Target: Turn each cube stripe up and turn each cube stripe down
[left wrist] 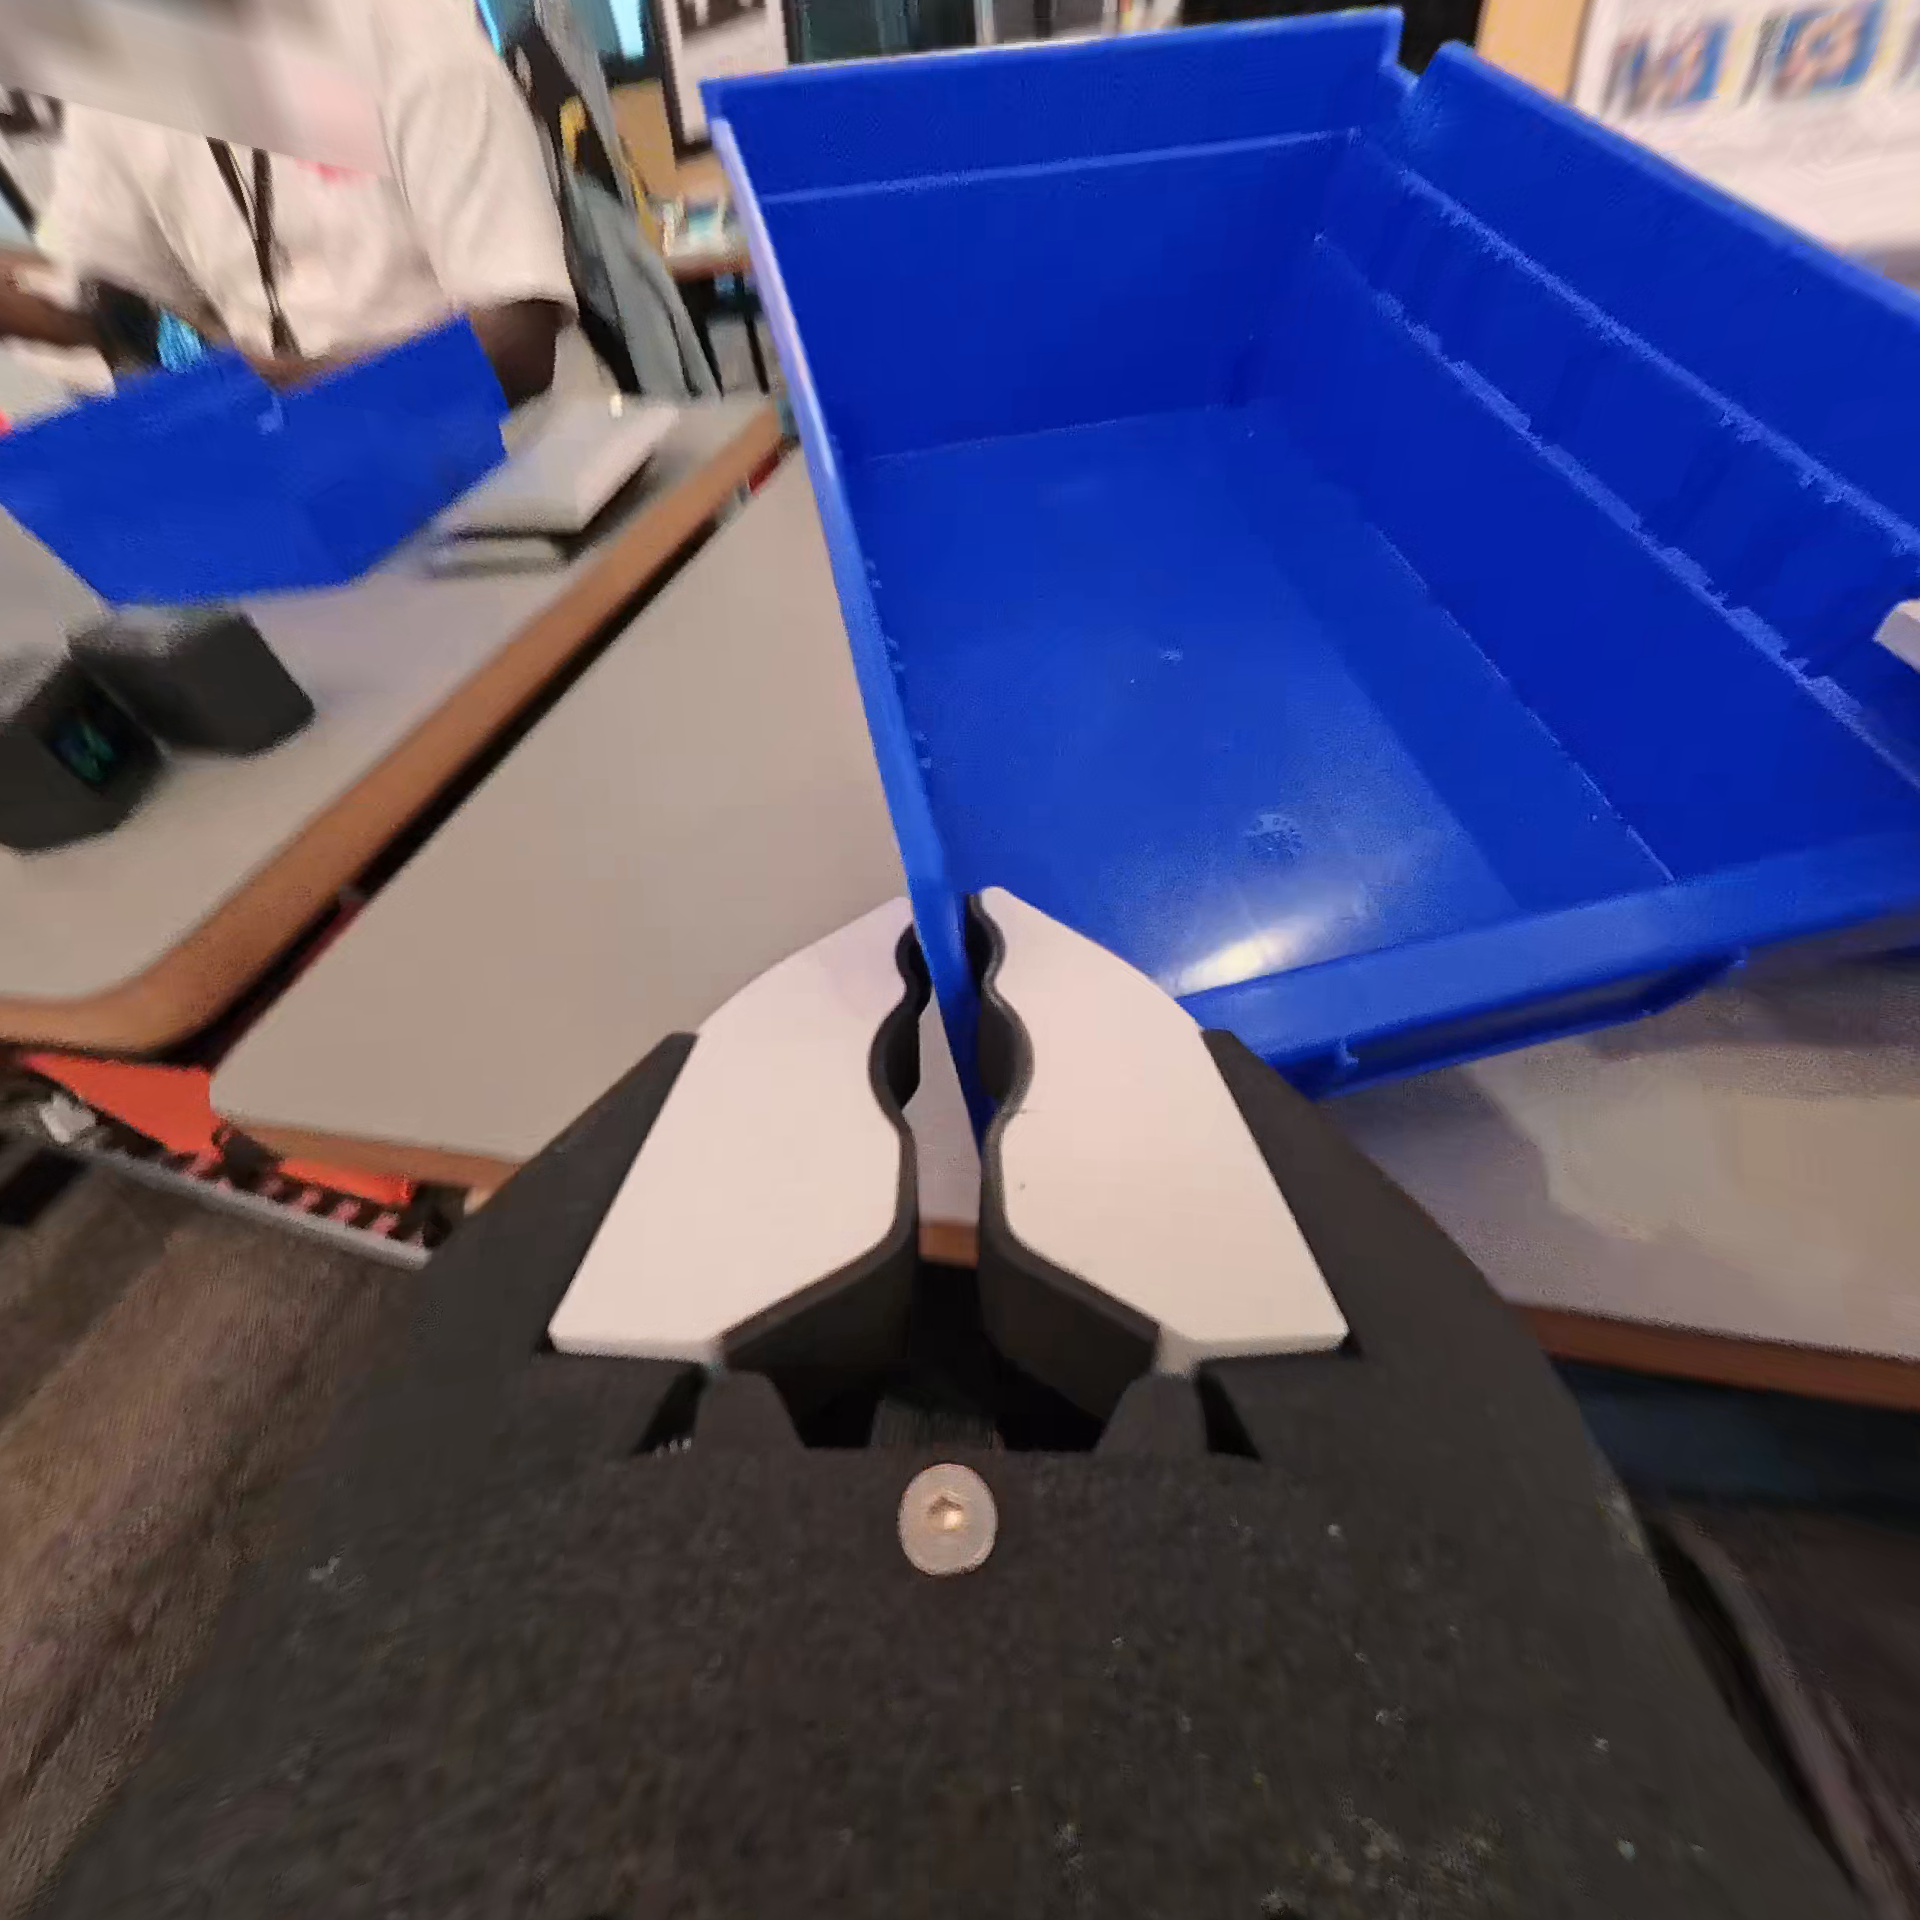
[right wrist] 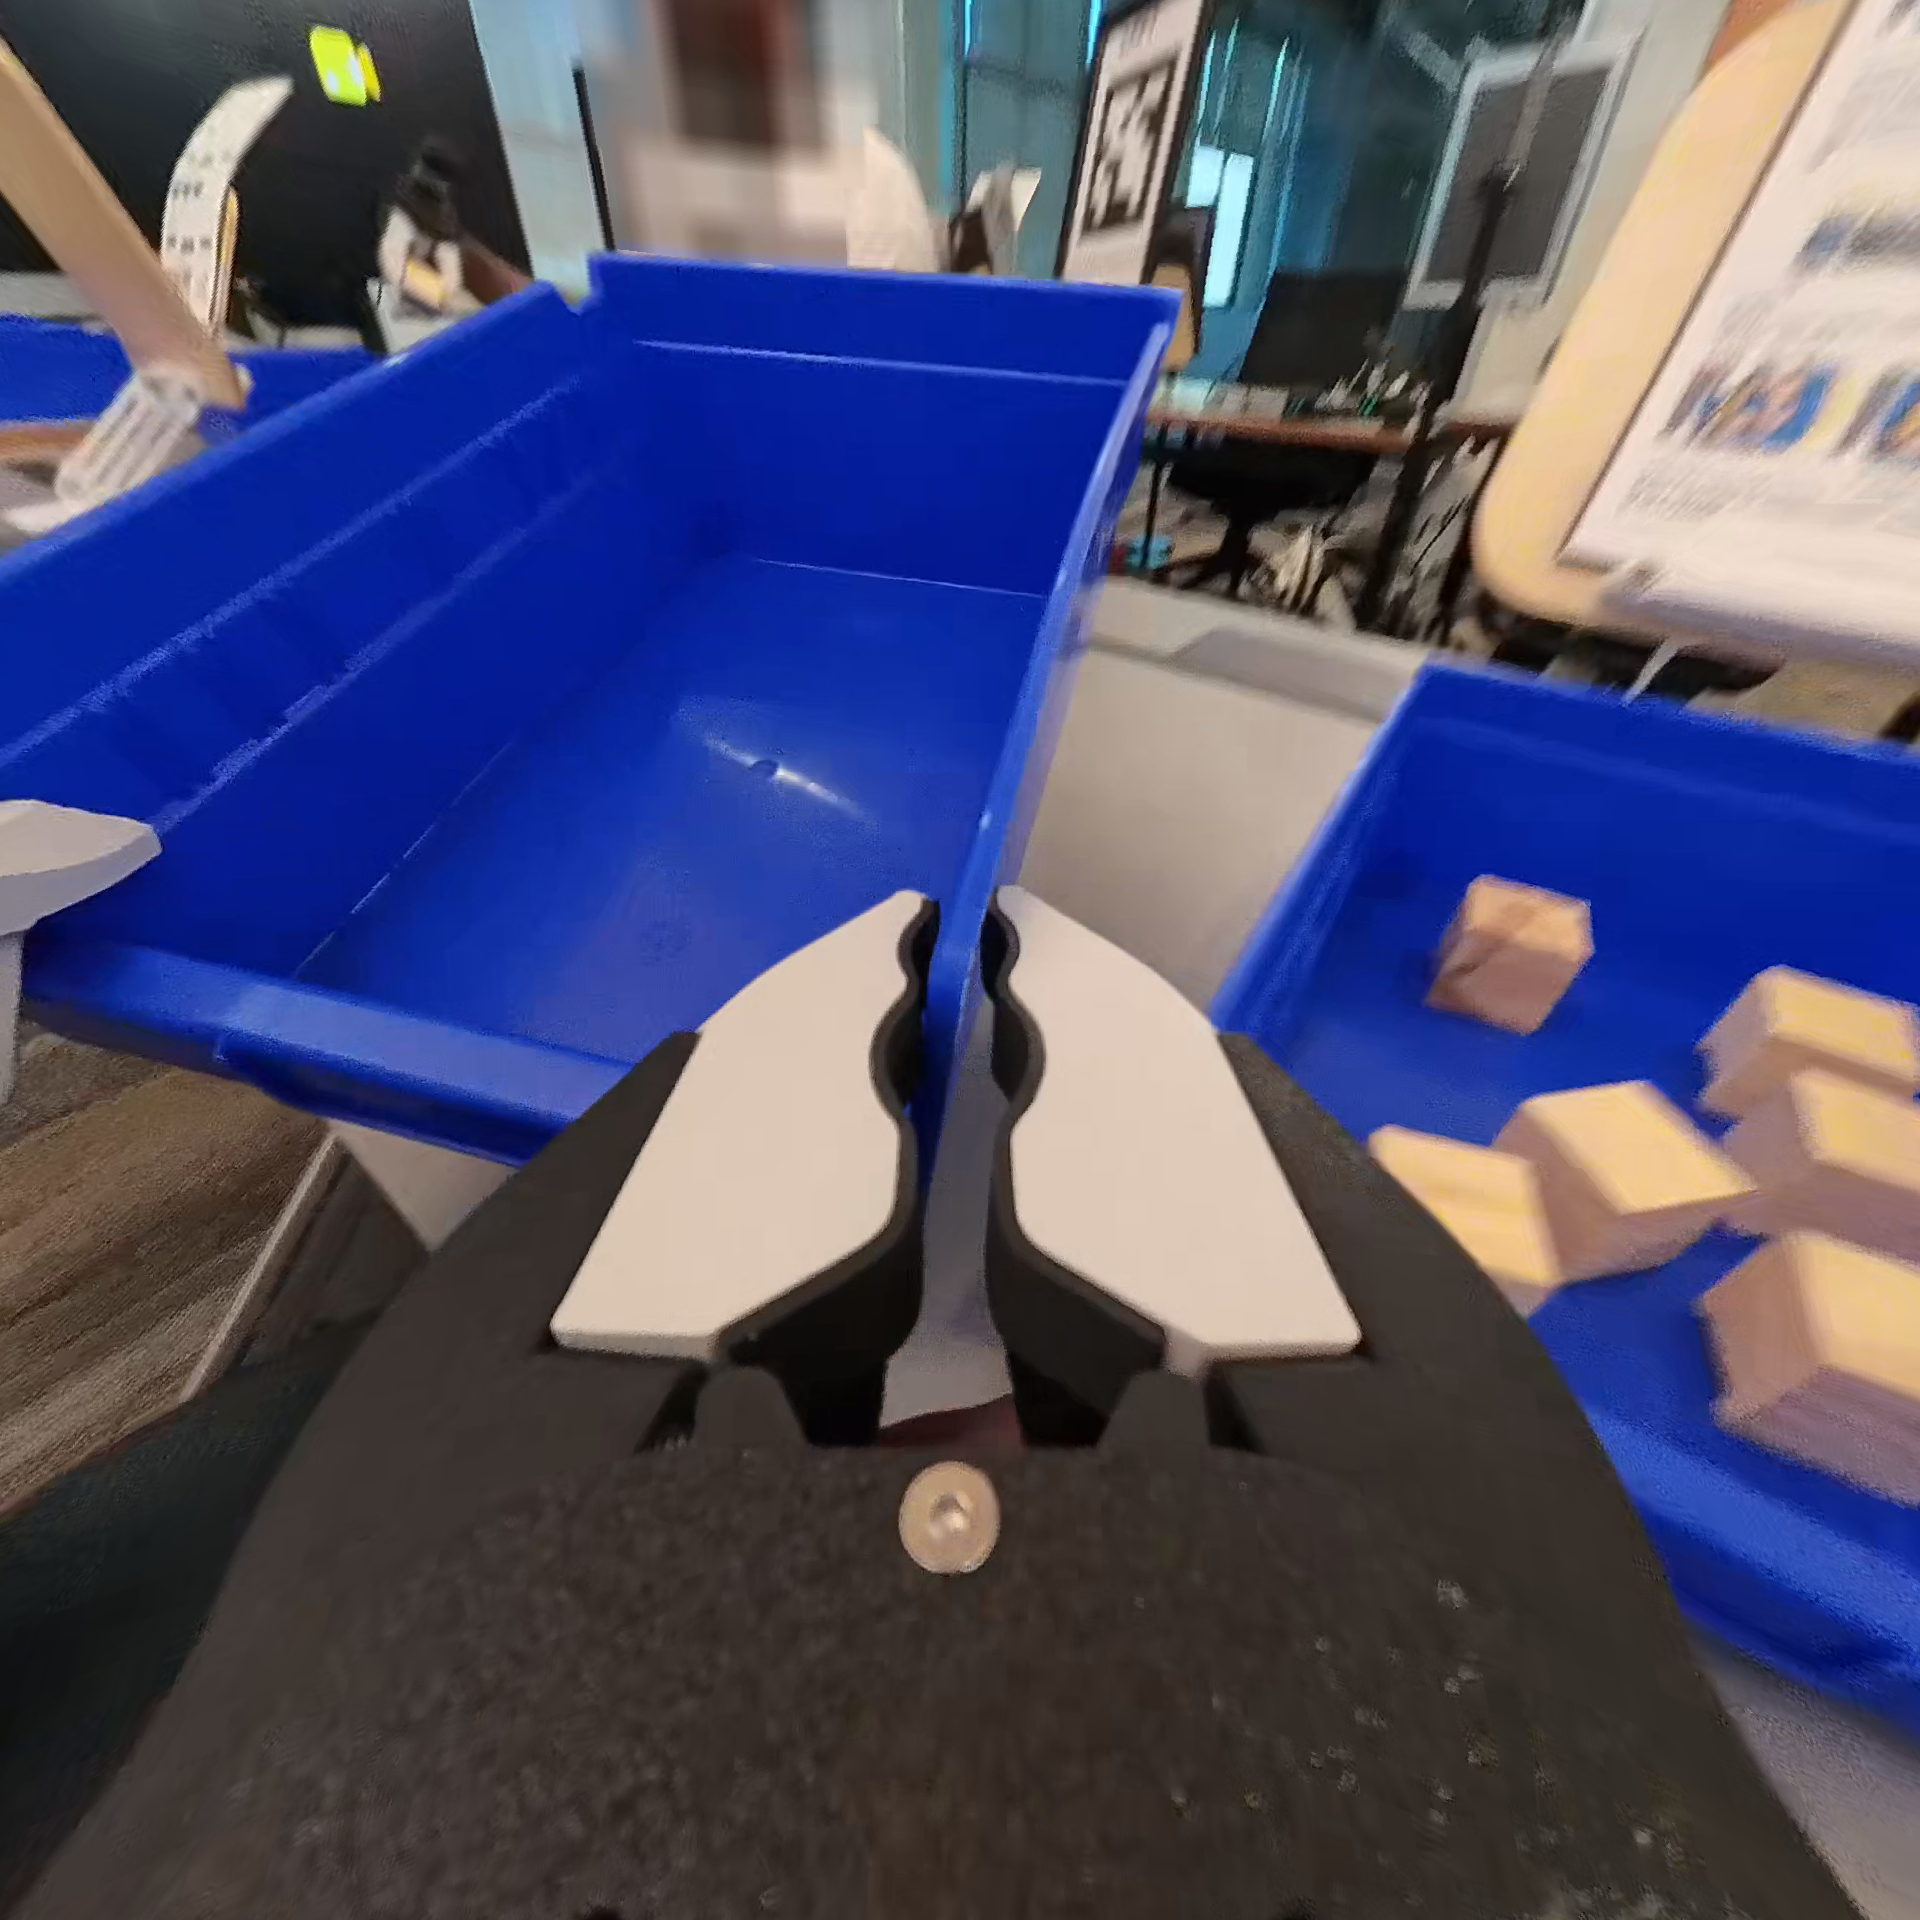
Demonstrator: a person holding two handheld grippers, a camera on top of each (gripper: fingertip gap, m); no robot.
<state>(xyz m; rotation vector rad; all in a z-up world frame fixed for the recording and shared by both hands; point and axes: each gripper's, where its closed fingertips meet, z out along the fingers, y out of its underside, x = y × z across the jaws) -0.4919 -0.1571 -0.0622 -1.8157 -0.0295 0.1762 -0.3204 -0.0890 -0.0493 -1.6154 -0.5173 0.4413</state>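
**Both grippers clamped on the walls of an empty blue bin**

The left gripper (left wrist: 948,935) has its jaws drawn nearly together on the left side wall of a large blue bin (left wrist: 1299,260), the thin plastic pinched between the grey fingers (left wrist: 790,1122). The right gripper (right wrist: 961,935) grips the opposite side wall of the same blue bin (right wrist: 312,582) in the same way — jaws narrowed to the thickness of the wall. In the right wrist view the tip of the left gripper (right wrist: 62,857) shows at the far left edge; in the left wrist view a pale sliver at the far right edge may be the right one.

The bin's floor is bare and glossy. Its near front lip sits over the edge of a grey table (left wrist: 582,831) with a brown rim, and the bin looks tilted in both views, though the wide lens makes that hard to judge.

The wooden cubes (right wrist: 1621,1174) lie in a second blue bin (right wrist: 1340,862) just to the right of the held one, a loose cluster with one cube (right wrist: 1512,966) apart toward the back. They are blurred, so no stripe can be made out.

To the left, on a neighbouring table, stands a person in a white shirt (left wrist: 343,208) behind a third blue bin (left wrist: 249,488). A black device (left wrist: 114,748) and a flat grey thing (left wrist: 561,478) sit nearby — both blurred. Boards and posters stand behind on the right.
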